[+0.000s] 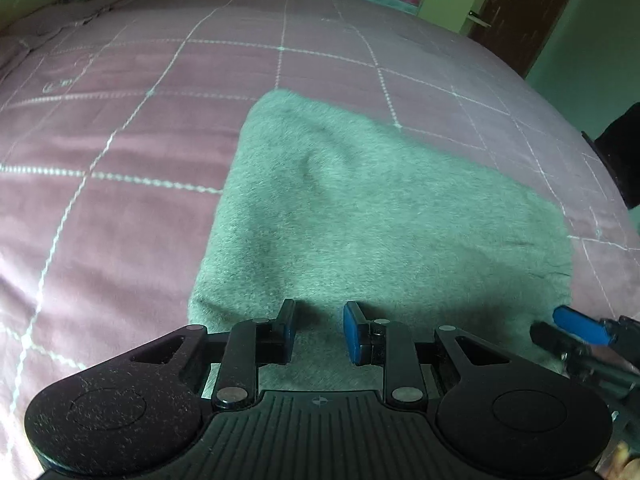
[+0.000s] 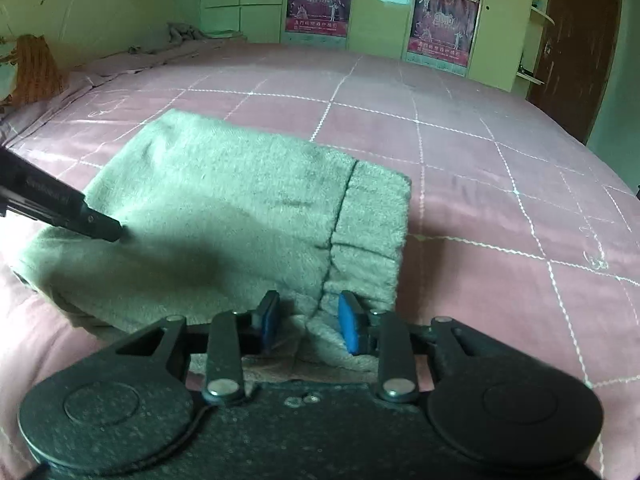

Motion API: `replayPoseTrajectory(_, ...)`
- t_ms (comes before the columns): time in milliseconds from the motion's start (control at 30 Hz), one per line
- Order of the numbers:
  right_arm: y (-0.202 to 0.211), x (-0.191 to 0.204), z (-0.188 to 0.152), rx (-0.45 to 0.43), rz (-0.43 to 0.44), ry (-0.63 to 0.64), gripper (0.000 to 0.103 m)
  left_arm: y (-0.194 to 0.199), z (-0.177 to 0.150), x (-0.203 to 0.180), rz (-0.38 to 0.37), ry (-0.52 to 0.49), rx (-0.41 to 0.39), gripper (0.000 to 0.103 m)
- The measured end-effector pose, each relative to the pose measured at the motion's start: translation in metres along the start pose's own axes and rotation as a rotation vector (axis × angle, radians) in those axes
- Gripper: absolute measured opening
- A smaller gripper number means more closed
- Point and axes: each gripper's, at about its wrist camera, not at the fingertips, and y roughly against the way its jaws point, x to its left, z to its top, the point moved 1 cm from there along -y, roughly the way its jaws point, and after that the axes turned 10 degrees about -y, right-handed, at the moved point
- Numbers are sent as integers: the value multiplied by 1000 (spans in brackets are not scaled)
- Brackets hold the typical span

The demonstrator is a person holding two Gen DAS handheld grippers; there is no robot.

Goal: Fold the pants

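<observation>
On the pink quilted bedspread (image 1: pixel 120 140), folded grey fleece pants (image 1: pixel 360 208), near edge between both parted grippers' blue pads: left gripper (image 1: pixel 320 332), right gripper (image 2: pixel 308 324).

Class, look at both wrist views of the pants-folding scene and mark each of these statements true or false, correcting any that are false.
1. The pants are grey-green and fleecy. True.
2. The pants hang over a chair. False: they lie on the pink quilted bedspread.
3. Two posters hang on the cabinet doors beyond the bed. True.
4. The right gripper is far from the fabric. False: pants fabric sits between its blue pads.
5. The door at the right is white. False: it is dark brown.
</observation>
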Motion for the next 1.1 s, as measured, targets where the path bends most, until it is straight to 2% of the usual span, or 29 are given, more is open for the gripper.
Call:
replayPoseTrajectory(67, 3, -6, 14, 20, 30, -77, 31, 2, 10, -2, -8, -5, -23, 26)
replayPoseTrajectory(133, 11, -10, 35, -5, 93, -172, 31, -6, 22, -3, -2, -9, -21, 26)
replayPoseTrajectory(233, 1, 1, 60, -30, 104, -142, 31, -27, 42, -4, 20, -19, -4, 26)
replayPoseTrajectory(400, -47, 10, 94, -12, 32, -92, 30, -56, 80, 0, 75, -21, -14, 26)
replayPoseTrajectory(533, -88, 1, 88, 13, -77, -67, 30, -85, 98, 11, 78, 19, -6, 26)
replayPoseTrajectory(633, -101, -13, 69, -22, -83, -106, 30, -96, 98, 8, 93, 7, -14, 26)
replayPoseTrajectory(767, -108, -10, 61, -58, -118, -70, 30, -95, 93, -2, 123, -34, -23, 26)
replayPoseTrajectory(1033, -97, -11, 59, -59, -109, -73, 31, -52, 52, -14, 132, -59, -45, 26)
replayPoseTrajectory(1100, -90, -10, 55, -66, -108, -87, 32, -39, 41, -17, 112, -44, -42, 26)
